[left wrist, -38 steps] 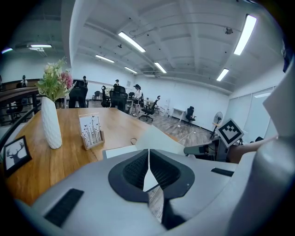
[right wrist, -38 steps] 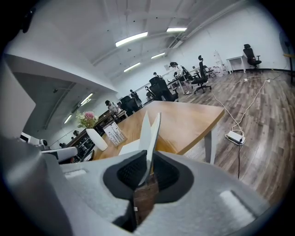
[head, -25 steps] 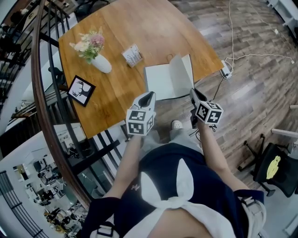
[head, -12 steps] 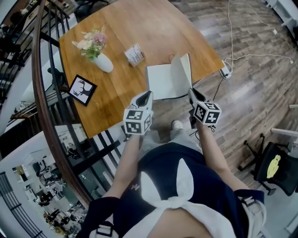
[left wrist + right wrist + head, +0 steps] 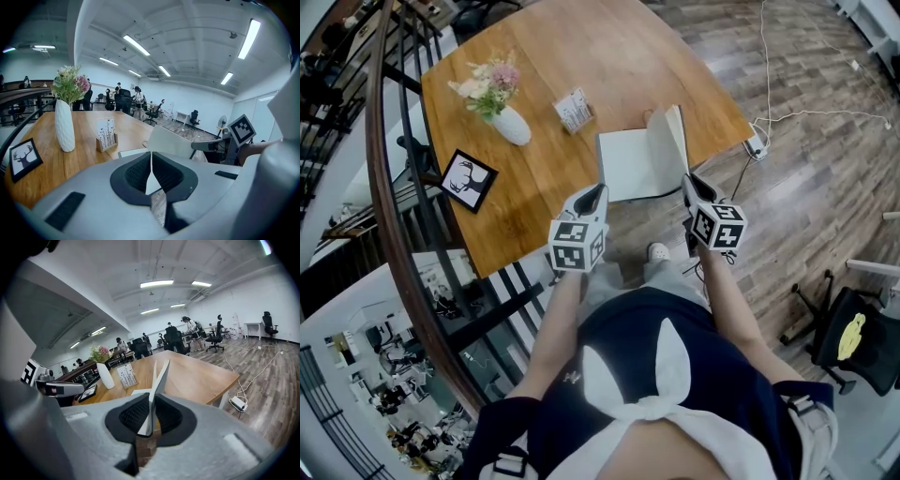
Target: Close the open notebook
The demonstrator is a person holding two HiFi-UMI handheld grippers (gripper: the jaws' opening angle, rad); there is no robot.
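The notebook (image 5: 628, 167) lies open on the tabletop (image 5: 581, 56), right of the vase (image 5: 511, 128) and nearer the person, with its right cover raised steeply. The right gripper (image 5: 692, 186) is clamped on that cover's free edge. The left gripper (image 5: 595, 195), jaws together on nothing, hangs just beside the notebook's near left corner. The notebook is probably light, with a stiffish cover and floppy pages, so the free edge is the place to hold. No writing is legible.
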